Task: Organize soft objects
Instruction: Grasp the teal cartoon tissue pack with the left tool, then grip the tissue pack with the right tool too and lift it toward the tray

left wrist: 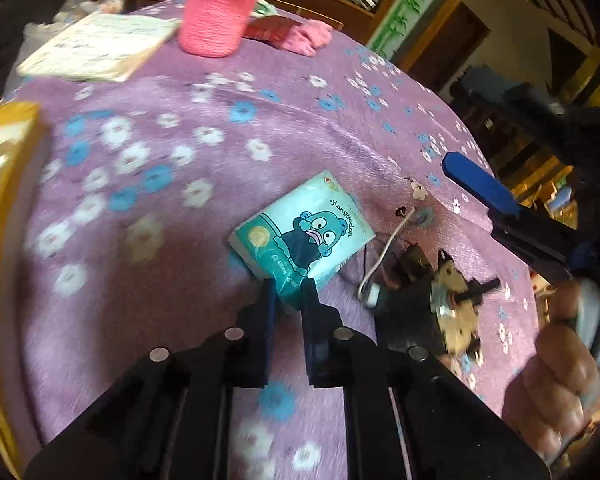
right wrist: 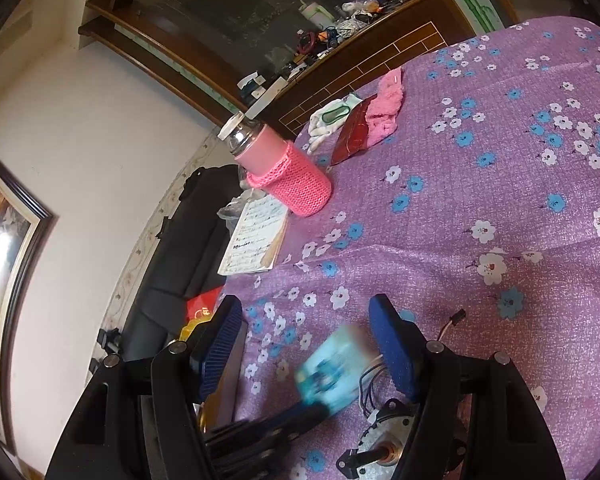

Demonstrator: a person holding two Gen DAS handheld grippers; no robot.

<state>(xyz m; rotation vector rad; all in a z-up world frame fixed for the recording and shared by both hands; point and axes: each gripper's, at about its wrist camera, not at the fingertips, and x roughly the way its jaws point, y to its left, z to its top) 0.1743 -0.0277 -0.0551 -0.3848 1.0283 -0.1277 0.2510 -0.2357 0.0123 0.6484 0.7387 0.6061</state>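
Barely begun, the left gripper (left wrist: 288,288) is pinching its jaws on the near corner of the tissue pack (left wrist: 302,236) lying on the counter (left wrist: 180,208), the right gripper (right wrist: 312,344) is hanging jaws apart, empty, and the pink cloth (right wrist: 386,108) is waiting far beyond both.

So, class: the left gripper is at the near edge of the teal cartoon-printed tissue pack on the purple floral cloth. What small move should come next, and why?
Probably a short lift. The left gripper has its jaws pinched on the near edge of the teal tissue pack. Raising it should clear the motor and wires lying close beside it.
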